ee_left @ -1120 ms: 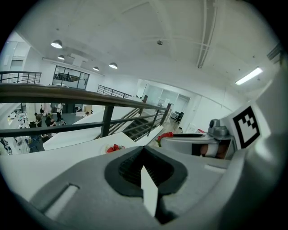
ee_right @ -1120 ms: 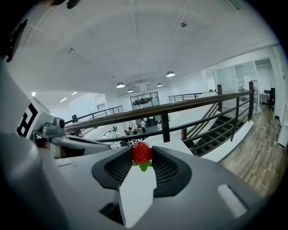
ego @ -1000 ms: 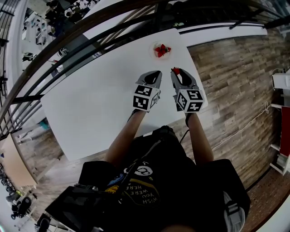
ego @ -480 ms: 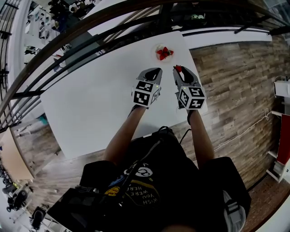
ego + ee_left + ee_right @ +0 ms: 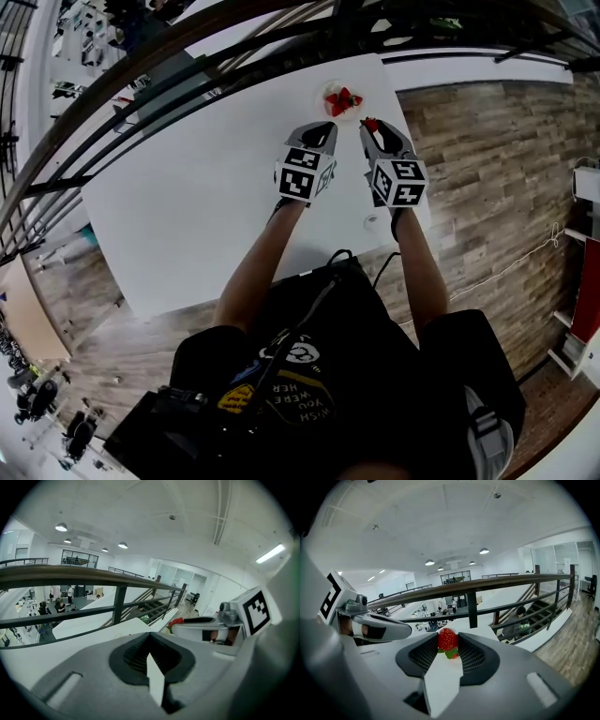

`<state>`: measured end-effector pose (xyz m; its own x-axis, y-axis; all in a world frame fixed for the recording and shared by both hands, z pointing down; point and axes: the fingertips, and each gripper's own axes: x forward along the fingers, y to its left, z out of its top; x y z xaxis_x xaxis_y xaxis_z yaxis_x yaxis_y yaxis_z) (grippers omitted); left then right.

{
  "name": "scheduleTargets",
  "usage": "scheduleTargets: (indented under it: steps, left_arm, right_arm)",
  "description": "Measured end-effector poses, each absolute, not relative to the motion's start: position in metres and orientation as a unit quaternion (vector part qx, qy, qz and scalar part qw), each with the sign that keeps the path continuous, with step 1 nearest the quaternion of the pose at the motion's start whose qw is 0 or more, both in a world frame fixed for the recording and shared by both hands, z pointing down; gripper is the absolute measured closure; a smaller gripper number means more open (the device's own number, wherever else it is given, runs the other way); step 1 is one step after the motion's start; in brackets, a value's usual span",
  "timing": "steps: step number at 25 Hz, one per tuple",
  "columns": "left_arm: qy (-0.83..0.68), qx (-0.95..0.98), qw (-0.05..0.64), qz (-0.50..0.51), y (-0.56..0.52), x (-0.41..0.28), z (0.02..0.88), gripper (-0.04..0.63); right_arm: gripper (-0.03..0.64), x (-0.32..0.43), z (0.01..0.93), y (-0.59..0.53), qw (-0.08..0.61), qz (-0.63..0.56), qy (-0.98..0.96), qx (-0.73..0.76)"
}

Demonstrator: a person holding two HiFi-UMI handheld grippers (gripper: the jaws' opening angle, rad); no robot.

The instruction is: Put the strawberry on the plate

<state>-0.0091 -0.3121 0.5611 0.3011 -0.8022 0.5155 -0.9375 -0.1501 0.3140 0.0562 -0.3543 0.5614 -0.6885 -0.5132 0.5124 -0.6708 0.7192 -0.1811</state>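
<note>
My right gripper (image 5: 370, 125) is shut on a red strawberry (image 5: 447, 641) with green leaves, held at the jaw tips; the same strawberry (image 5: 370, 124) shows red in the head view. It hangs just short of a small white plate (image 5: 328, 90) at the table's far edge, which holds other strawberries (image 5: 343, 98). My left gripper (image 5: 324, 130) is beside the right one, jaws closed together with nothing in them; in its own view the left gripper (image 5: 149, 637) shows no gap, and the right gripper's jaw with the red strawberry (image 5: 176, 621) is at the right.
The white table (image 5: 187, 197) ends close behind the plate at a dark railing (image 5: 187, 66) over a lower floor. A wooden floor (image 5: 487, 150) lies to the right. A cable (image 5: 506, 262) runs across that floor.
Both grippers have moved forward toward the plate, the right one carrying the strawberry. The gap between strawberry and plate has shrunk.
</note>
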Motion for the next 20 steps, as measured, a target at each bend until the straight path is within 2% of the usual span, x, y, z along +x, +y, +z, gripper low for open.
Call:
scheduleTargets:
  steps: [20]
  left_arm:
    - [-0.58, 0.732, 0.328, 0.142, -0.335, -0.01, 0.624, 0.593]
  right_arm:
    - [0.479, 0.05, 0.616, -0.383, 0.237, 0.206, -0.896, 0.313]
